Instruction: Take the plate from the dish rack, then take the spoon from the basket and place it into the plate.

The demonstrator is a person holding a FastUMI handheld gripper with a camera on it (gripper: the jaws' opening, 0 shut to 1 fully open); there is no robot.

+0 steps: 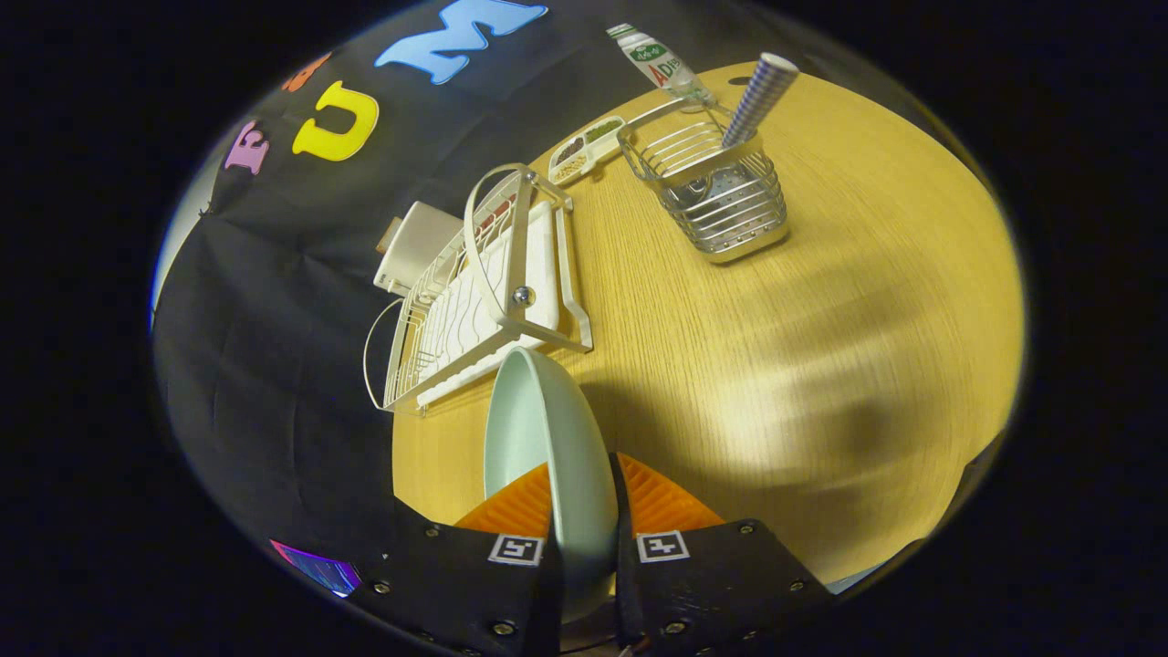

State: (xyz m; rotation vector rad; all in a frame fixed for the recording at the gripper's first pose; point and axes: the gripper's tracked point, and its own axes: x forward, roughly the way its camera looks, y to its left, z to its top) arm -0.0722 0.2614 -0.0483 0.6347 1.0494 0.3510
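Observation:
A pale green plate (547, 438) stands on edge between my two orange fingers (662, 502), held above the wooden table (821, 319). My gripper (584, 511) is shut on its rim. Beyond the plate lies the white dish rack (484, 292), with no dishes in it. Farther off to the right stands a wire basket (730, 196). A spoon with a blue-and-white checked handle (757, 100) sticks up out of it; its bowl (695, 189) shows through the wires.
A white box (415, 245) sits behind the rack. A small tray of condiments (584, 148) and a lying bottle (659, 62) are behind the basket. Bare tabletop spreads to the right of the plate and in front of the basket.

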